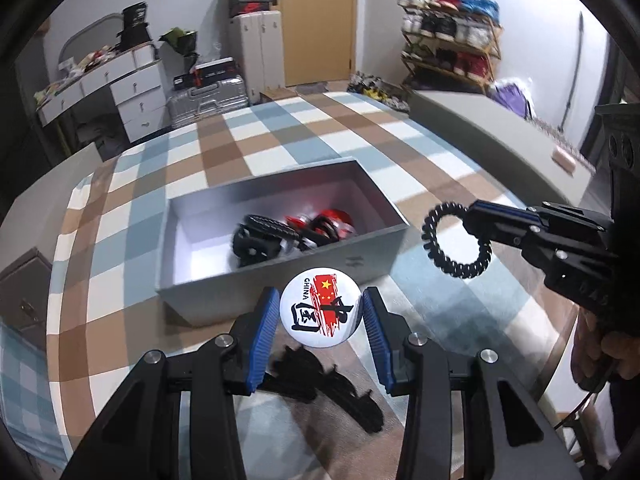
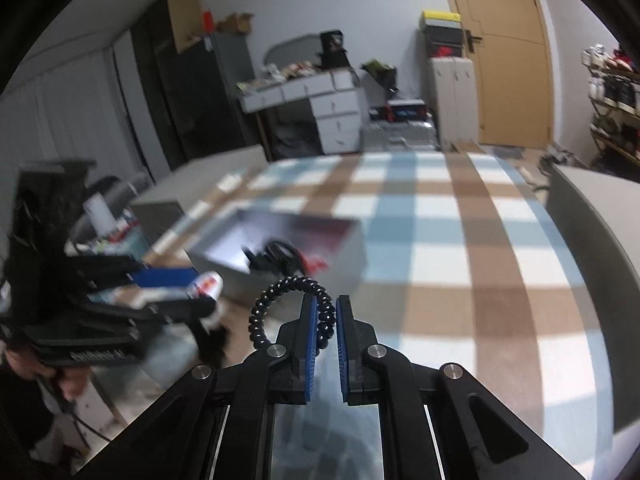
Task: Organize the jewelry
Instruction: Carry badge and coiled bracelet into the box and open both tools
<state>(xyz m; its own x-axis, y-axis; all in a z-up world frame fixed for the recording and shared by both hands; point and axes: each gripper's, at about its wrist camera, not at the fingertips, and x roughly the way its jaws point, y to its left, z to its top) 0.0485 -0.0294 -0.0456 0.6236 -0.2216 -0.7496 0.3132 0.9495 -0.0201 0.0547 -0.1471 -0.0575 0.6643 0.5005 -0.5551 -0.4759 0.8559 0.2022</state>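
Jewelry fills a grey rectangular box [image 1: 280, 216] on the blue-brown-white checked bed [image 1: 360, 128]; left gripper [image 1: 320, 312] clamps a round white badge [image 1: 320, 308], right gripper [image 2: 324, 320] a black spiral hair-tie [image 2: 288, 304].

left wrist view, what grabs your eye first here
The round white badge with red flag art, clamped in the left hand-held gripper just before the grey box. To its right, the right hand-held gripper holds a black spiral hair tie beside the box.

surface: checked cloth [image 1: 280, 136] | on it: grey box [image 1: 208, 288], perhaps dark cords [image 1: 328, 384]
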